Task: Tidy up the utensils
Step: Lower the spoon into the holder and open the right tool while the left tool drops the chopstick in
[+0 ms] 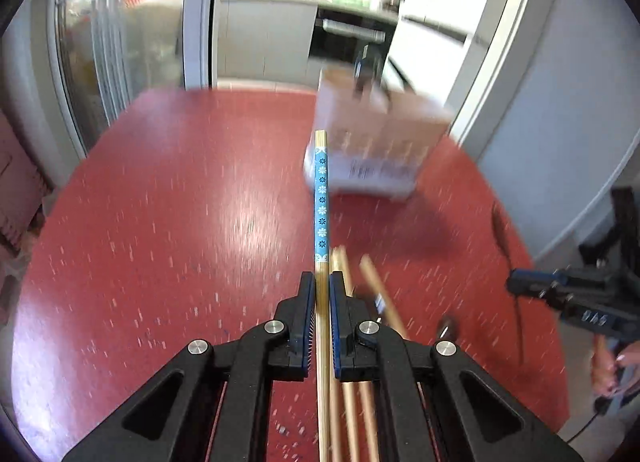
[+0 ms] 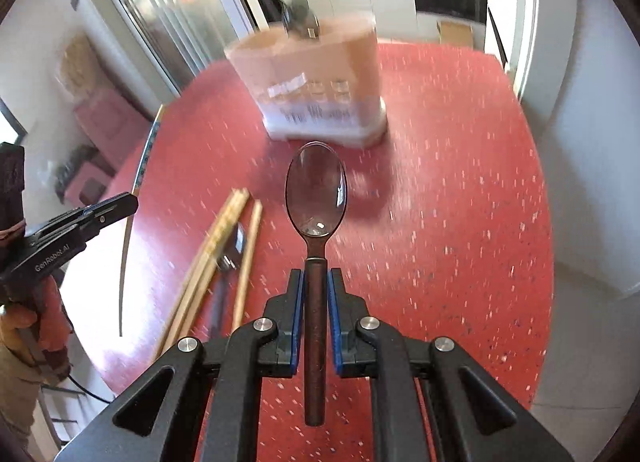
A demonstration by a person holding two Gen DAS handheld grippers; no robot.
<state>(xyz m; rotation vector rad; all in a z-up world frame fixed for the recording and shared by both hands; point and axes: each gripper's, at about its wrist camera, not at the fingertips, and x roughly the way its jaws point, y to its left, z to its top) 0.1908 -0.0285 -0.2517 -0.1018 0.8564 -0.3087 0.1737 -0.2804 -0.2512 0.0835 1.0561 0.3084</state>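
Clamping a blue-banded chopstick (image 1: 321,197), the left gripper (image 1: 321,290) hangs over the red worktop (image 1: 160,221); the right gripper (image 2: 316,286) pinches a spoon (image 2: 315,189), utensil holder (image 2: 316,85) at twelve o'clock.

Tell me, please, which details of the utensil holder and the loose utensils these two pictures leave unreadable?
- Utensil holder: motion blur smears its label print and compartments in both wrist views.
- Dark utensil standing in the holder: blurred, type unclear.
- Loose chopsticks on the red table: near ends hidden behind the right tongs' frame; exact count uncertain.
- Dark flat utensil among the chopsticks: mostly covered by them, unidentifiable.
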